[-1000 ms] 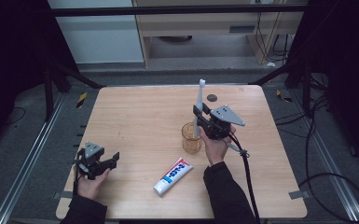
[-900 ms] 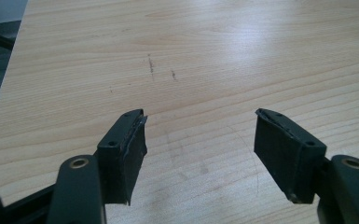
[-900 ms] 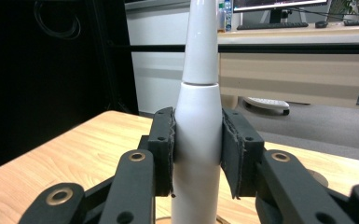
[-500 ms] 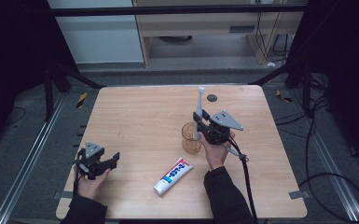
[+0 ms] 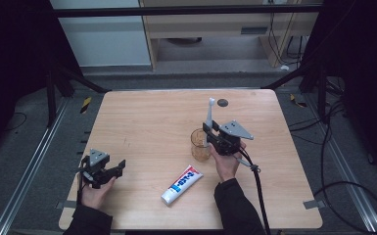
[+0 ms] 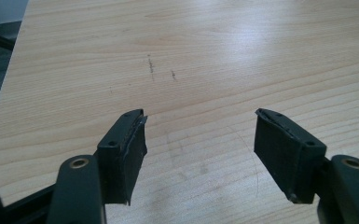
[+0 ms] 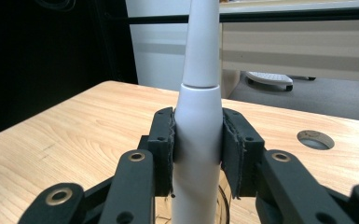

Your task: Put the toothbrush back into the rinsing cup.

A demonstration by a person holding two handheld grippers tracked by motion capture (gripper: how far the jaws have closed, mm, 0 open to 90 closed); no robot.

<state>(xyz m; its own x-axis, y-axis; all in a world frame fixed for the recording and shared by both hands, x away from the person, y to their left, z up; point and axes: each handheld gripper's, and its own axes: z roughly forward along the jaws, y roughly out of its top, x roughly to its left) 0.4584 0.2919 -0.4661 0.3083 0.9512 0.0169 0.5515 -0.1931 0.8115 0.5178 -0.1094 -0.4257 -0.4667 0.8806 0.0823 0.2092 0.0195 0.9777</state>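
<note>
- The electric toothbrush (image 7: 198, 140) stands upright in the right gripper (image 7: 197, 149), whose pads pinch its white handle from both sides; in the high view its slim neck rises above the gripper, just beside and over the clear cup (image 5: 200, 144).
- The step in hand looks like setting the toothbrush down into the cup, so the handle's lower end should be centred over the cup's mouth before it goes lower; the right gripper view shows a curved glass rim just beneath the jaws.
- Keep the toothbrush vertical: a tilt could catch the rim and tip the light cup.
- Lower gently and let go only when the base rests on the cup's bottom, or it may drop and knock the cup over.
- The toothpaste tube (image 5: 181, 184) lies flat on the counter (image 5: 142, 117) near the cup, toward the person, clear of the path.
- The left gripper (image 5: 101, 170) rests near the counter's left edge with jaws spread and nothing between them; it could steady the cup if it wobbles.
</note>
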